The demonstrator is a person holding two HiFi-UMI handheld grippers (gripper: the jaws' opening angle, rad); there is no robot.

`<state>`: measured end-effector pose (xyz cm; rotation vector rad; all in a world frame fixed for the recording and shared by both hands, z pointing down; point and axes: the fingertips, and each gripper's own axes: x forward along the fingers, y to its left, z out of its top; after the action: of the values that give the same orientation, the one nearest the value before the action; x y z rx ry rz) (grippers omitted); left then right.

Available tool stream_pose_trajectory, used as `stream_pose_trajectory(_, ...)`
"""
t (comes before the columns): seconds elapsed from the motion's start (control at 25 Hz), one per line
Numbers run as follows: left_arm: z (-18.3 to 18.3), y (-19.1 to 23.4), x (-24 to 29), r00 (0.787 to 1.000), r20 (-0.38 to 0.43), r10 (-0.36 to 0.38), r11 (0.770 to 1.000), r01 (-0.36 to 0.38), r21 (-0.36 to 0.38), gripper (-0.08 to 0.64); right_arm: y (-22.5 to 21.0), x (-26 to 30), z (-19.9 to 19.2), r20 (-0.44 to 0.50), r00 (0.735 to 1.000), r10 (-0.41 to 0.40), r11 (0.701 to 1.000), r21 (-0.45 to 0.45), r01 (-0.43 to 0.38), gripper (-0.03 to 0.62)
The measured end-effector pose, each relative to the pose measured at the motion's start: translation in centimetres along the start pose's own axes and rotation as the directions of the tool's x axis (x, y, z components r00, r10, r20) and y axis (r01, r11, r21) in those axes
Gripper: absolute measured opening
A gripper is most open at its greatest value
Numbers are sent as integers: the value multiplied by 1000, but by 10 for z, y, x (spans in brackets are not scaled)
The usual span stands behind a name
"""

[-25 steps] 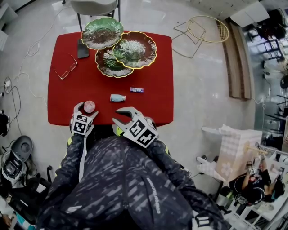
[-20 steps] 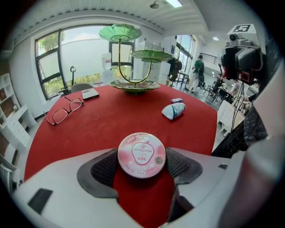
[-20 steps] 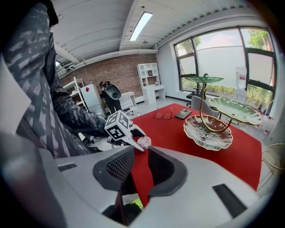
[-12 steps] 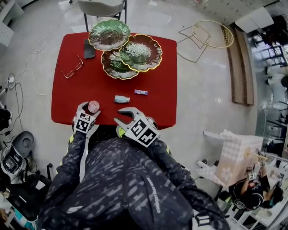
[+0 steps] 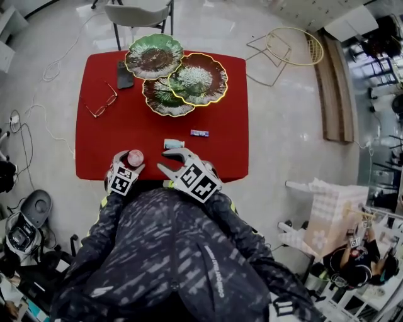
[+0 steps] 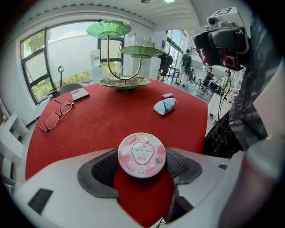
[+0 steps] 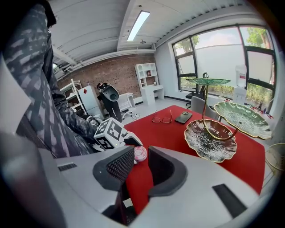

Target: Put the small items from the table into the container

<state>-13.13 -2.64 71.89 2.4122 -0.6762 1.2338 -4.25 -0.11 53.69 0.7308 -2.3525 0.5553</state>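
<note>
A round pink tin [image 6: 141,154] stands on the red table [image 5: 126,132] near its front edge. My left gripper [image 6: 141,160] is shut on it, one pad against each side. In the head view the tin [image 5: 135,156] shows at the left gripper [image 5: 130,159]. My right gripper [image 5: 171,160] hovers just right of it, open and with nothing between its jaws [image 7: 141,164]. Just beyond it lies a pale blue packet [image 5: 173,144], and a small purple wrapper [image 5: 199,133] lies farther right. The tiered leaf-dish stand [image 5: 182,75] is at the table's far side.
Glasses [image 5: 102,104] and a dark phone [image 5: 124,74] lie on the table's far left. A chair [image 5: 138,12] stands behind the table. A wire basket [image 5: 289,41] sits on the floor at the right. Another person [image 5: 352,264] crouches at the lower right.
The left jaws have come in onto the pink tin. The right gripper has moved forward over the table, closer to the pale blue packet.
</note>
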Motion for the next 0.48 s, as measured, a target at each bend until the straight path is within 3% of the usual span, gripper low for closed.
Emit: stream_pose_trajectory(0.48, 51, 0, -44, 997, 43, -58, 988, 51, 145, 333, -5, 6, 10, 7, 1000, -9, 1000, 19, 9, 101)
